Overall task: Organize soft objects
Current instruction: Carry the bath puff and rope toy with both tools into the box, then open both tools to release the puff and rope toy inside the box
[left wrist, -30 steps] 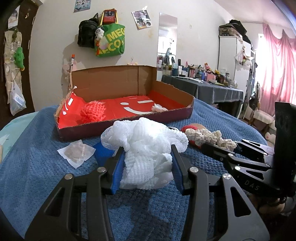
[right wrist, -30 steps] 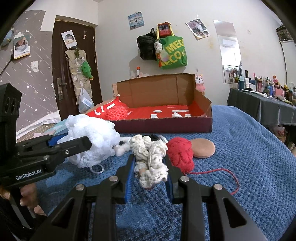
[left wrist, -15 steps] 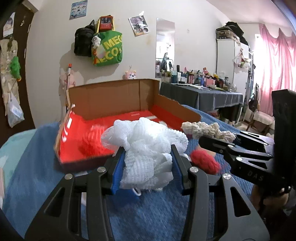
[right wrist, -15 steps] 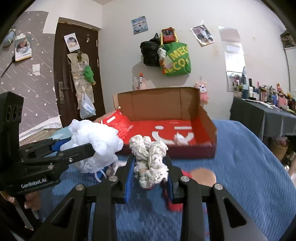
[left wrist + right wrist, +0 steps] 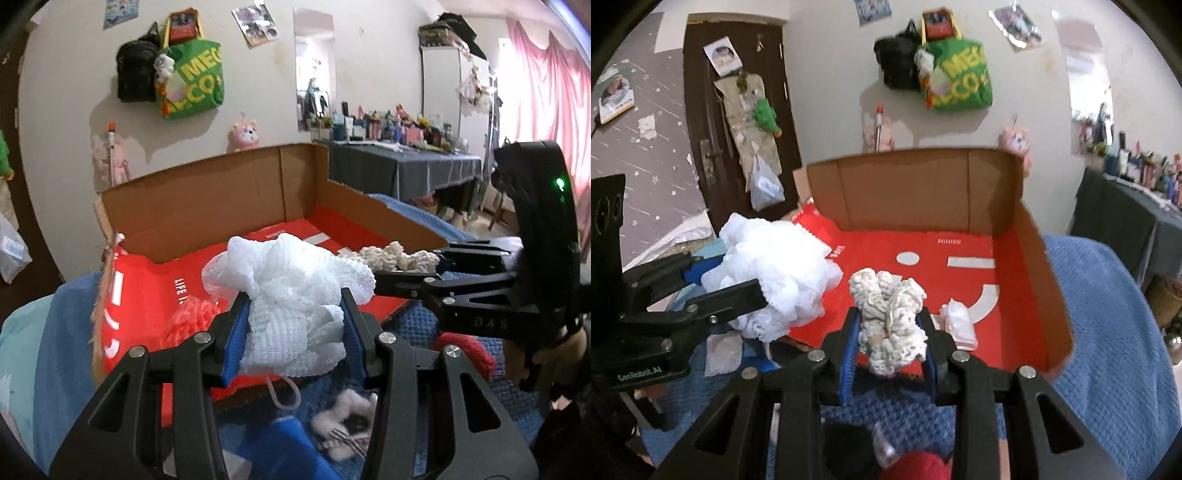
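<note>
My left gripper (image 5: 291, 328) is shut on a white mesh bath pouf (image 5: 291, 288) and holds it in the air over the front edge of the red-lined cardboard box (image 5: 207, 210). My right gripper (image 5: 888, 339) is shut on a cream knitted bundle (image 5: 890, 314), held above the box's front edge (image 5: 1015, 365). Each gripper shows in the other's view: the pouf (image 5: 775, 273) at the left, the bundle (image 5: 395, 256) at the right. A red-orange mesh piece (image 5: 192, 314) and a white cloth (image 5: 956, 321) lie inside the box.
The box sits on a blue textured blanket (image 5: 1108, 332). Below the grippers lie a red yarn ball (image 5: 465, 350), a blue item (image 5: 284, 443) and a small white fluffy item (image 5: 343, 417). A white pad (image 5: 722, 354) lies at the left. A dark cluttered table (image 5: 402, 166) stands behind.
Both grippers have lifted their loads off the blanket and carried them forward, up to and over the box's front edge. The loose items are now beneath them.
</note>
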Demonstrator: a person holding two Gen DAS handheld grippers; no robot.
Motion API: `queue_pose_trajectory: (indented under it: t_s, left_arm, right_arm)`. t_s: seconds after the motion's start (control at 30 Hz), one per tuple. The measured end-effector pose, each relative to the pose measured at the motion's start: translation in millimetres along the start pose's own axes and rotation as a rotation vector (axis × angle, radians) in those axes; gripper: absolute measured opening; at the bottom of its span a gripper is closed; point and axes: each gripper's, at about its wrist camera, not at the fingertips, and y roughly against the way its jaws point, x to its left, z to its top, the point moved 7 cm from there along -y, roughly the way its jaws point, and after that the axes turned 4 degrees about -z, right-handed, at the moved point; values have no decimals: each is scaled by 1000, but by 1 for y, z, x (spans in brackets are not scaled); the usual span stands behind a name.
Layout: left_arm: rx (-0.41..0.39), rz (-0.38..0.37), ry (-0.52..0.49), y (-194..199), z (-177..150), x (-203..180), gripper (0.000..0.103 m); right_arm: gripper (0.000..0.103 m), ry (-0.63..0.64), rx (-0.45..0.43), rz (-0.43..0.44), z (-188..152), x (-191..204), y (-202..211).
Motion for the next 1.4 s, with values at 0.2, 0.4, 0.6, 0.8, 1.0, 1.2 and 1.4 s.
queue_pose_trajectory:
  t_s: [0.2,0.4,0.6,0.8,1.0,1.2,1.4]
  left_arm:
    - [80,-30,2,-29,-1,10,43]
    - [131,-39,-9,-49,-5,14,43]
    - [168,-42,-24,-61,-9,17,43]
    - [182,-49,-42,-67,-8,19,44]
    - [191,-49,-50,-69,-11,19,46]
    - [185,-49,-69,-69,-12,17,50]
    - [177,-46,-86,-67,-14,15,57]
  right_arm:
    - [32,15,101,36,5,-11,-28]
    - [32,32,186,46,2,-16,-49]
    - [33,66,245,43,-2,-18,-63]
    - [33,93,286,41,-4,-19,-74]
    - [34,89,310,59,-7,-20,-81]
    - [35,94,316,61,-7,-19,-83]
    - [40,97,323,67,-10,-19,-85]
